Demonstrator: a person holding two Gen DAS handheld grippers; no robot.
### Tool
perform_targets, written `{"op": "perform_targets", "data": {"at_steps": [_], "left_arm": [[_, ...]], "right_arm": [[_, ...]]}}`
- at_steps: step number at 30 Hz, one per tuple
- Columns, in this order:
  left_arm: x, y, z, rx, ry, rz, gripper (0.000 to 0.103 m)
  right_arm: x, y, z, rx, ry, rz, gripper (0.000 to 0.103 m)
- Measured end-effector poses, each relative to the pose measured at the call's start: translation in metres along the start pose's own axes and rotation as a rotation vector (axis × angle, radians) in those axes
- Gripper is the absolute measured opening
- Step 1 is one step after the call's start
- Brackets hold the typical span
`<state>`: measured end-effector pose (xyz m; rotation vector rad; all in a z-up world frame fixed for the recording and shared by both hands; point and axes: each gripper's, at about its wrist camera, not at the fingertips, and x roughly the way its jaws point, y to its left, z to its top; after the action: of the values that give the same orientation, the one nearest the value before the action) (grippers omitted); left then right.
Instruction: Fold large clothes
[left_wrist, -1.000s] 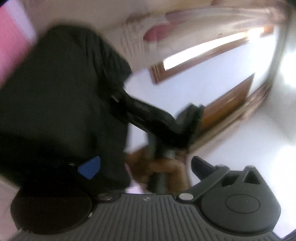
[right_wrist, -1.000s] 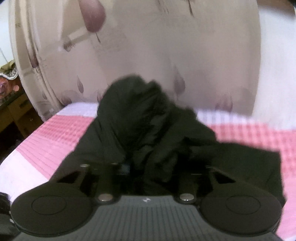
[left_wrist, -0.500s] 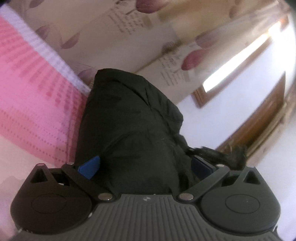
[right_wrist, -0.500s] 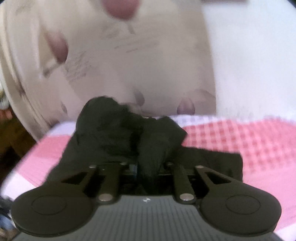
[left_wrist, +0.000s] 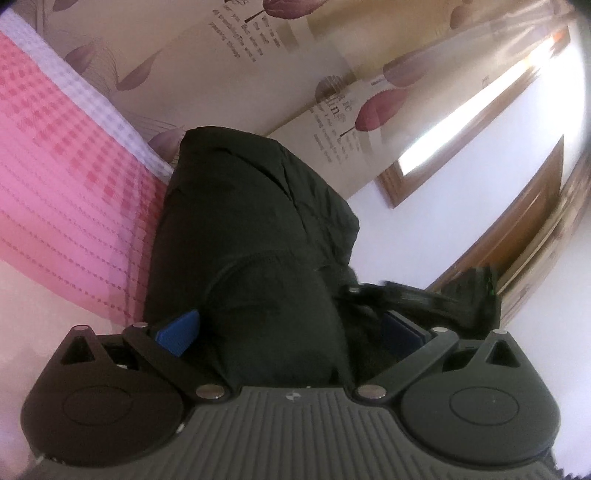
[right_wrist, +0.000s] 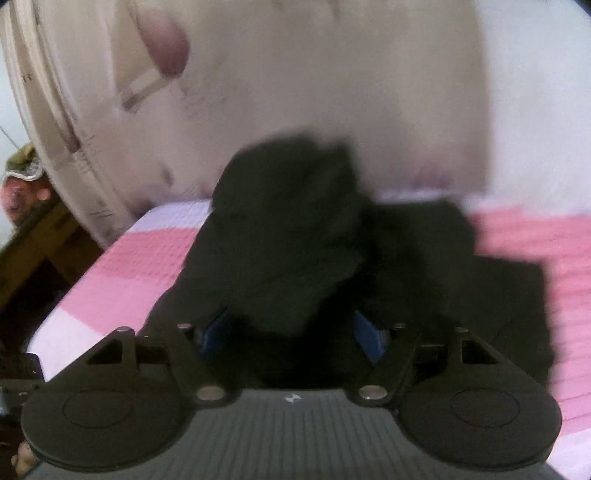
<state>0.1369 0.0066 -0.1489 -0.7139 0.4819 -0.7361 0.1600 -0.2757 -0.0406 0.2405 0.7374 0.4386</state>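
Blocking view: black garment (right_wrist: 295, 236) | pink bedspread (right_wrist: 140, 273) | floral curtain (left_wrist: 258, 66)

garment (right_wrist: 295, 236) heaped on bed (right_wrist: 140, 266), bunched between fingers of right gripper (right_wrist: 291, 332) and left gripper (left_wrist: 288, 332). curtain (right_wrist: 332, 92) behind bed. wooden furniture (right_wrist: 33, 236) left of bed.

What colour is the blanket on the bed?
Pink and white checks on the blanket, clearest in the left wrist view.

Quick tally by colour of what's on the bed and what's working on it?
Black garment: 1
Pink checked bedcover: 1
Black claws with blue pads, left claw and right claw: 2
Total: 4
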Motion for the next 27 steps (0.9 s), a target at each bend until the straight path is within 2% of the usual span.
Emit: {"op": "perform_targets", "data": {"at_steps": [3, 6, 7, 9, 11, 12, 14, 15, 17, 18, 20, 21, 22, 25, 27], "left_arm": [[-0.008, -0.002, 0.007, -0.037, 0.000, -0.012, 0.102], [-0.017, -0.011, 0.016, -0.034, -0.019, -0.026, 0.103], [-0.019, -0.016, 0.018, -0.018, -0.020, -0.022, 0.103], [-0.017, -0.027, 0.019, 0.012, -0.004, -0.033, 0.103], [-0.009, -0.039, 0.016, 0.046, 0.023, -0.042, 0.103], [-0.004, -0.044, 0.014, 0.070, 0.040, -0.041, 0.103], [0.005, -0.050, 0.008, 0.130, 0.049, -0.028, 0.103], [0.007, -0.050, 0.005, 0.134, 0.046, -0.039, 0.103], [0.010, -0.045, 0.003, 0.096, 0.043, -0.063, 0.103], [0.010, -0.043, 0.003, 0.075, 0.042, -0.069, 0.103], [0.011, -0.039, 0.003, 0.050, 0.040, -0.077, 0.103], [0.010, -0.038, 0.003, 0.038, 0.039, -0.077, 0.103], [0.010, -0.037, 0.002, 0.030, 0.038, -0.076, 0.103], [0.007, -0.036, 0.000, 0.024, 0.031, -0.075, 0.103], [0.007, -0.035, 0.000, 0.028, 0.030, -0.076, 0.103]], "right_arm": [[-0.002, 0.018, 0.007, -0.084, -0.046, -0.041, 0.020], [-0.042, 0.021, 0.024, -0.138, -0.156, -0.091, 0.012], [-0.058, 0.021, 0.029, -0.149, -0.183, -0.119, 0.007], [-0.089, 0.009, 0.035, -0.171, -0.233, -0.183, 0.000], [-0.118, -0.015, 0.035, -0.144, -0.268, -0.258, 0.000], [-0.129, -0.034, 0.032, -0.099, -0.268, -0.268, 0.000], [-0.138, -0.063, 0.020, -0.006, -0.271, -0.281, 0.000], [-0.143, -0.075, 0.010, 0.052, -0.272, -0.234, 0.001], [-0.140, -0.085, -0.002, 0.132, -0.215, -0.118, 0.002], [-0.134, -0.082, -0.006, 0.160, -0.186, -0.096, 0.010], [-0.115, -0.070, -0.009, 0.189, -0.132, -0.040, 0.048], [-0.104, -0.061, -0.010, 0.188, -0.108, -0.002, 0.090], [-0.093, -0.052, -0.011, 0.191, -0.089, 0.002, 0.103], [-0.058, -0.030, -0.007, 0.215, 0.008, -0.006, 0.103], [-0.041, -0.022, -0.006, 0.239, 0.028, 0.012, 0.103]]}}
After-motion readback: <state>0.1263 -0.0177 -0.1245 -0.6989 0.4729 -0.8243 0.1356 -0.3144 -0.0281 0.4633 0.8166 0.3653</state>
